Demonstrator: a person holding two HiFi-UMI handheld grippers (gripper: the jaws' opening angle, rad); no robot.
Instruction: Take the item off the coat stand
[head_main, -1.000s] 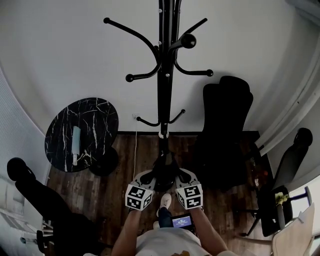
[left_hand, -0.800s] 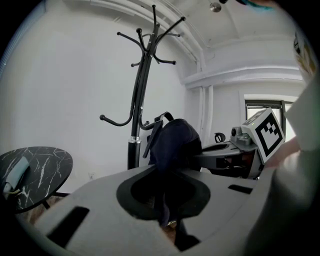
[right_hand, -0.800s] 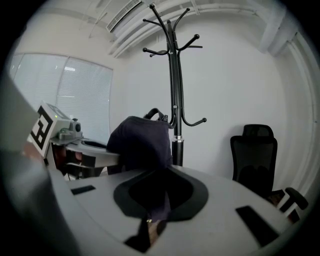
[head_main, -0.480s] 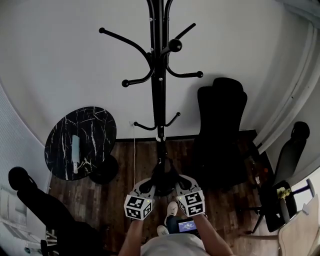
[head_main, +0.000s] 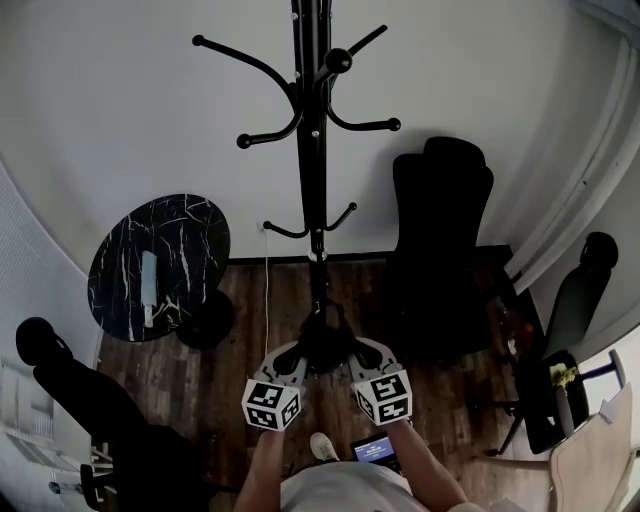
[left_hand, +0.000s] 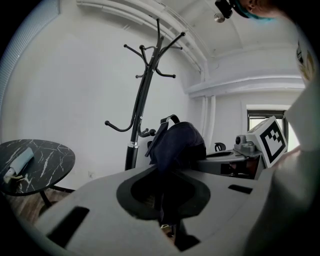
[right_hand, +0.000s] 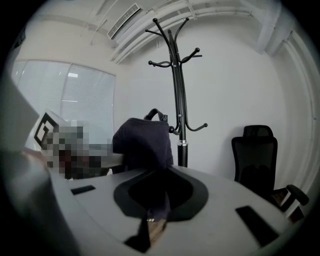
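Note:
A dark navy bag (head_main: 325, 342) with a top loop hangs between my two grippers, low in the head view, in front of the black coat stand (head_main: 310, 150). The bag is off the stand, whose hooks are bare. My left gripper (head_main: 300, 362) is shut on the bag's left side and my right gripper (head_main: 350, 358) is shut on its right side. In the left gripper view the bag (left_hand: 177, 145) bulges above the left gripper (left_hand: 167, 210), with fabric pinched in the jaws. In the right gripper view the bag (right_hand: 145, 142) sits the same way above the right gripper (right_hand: 157, 210).
A round black marble table (head_main: 190, 230) holding a pale folded object (head_main: 152, 285) stands at left. A black office chair (head_main: 440, 230) stands right of the stand, another chair (head_main: 580, 300) at far right. A dark chair (head_main: 80, 390) is at lower left. A small lit screen (head_main: 375, 450) lies by my feet.
Both grippers, with the bag held between them, have drifted slightly back toward the person. The head view has shifted, so the stand sits a little further left.

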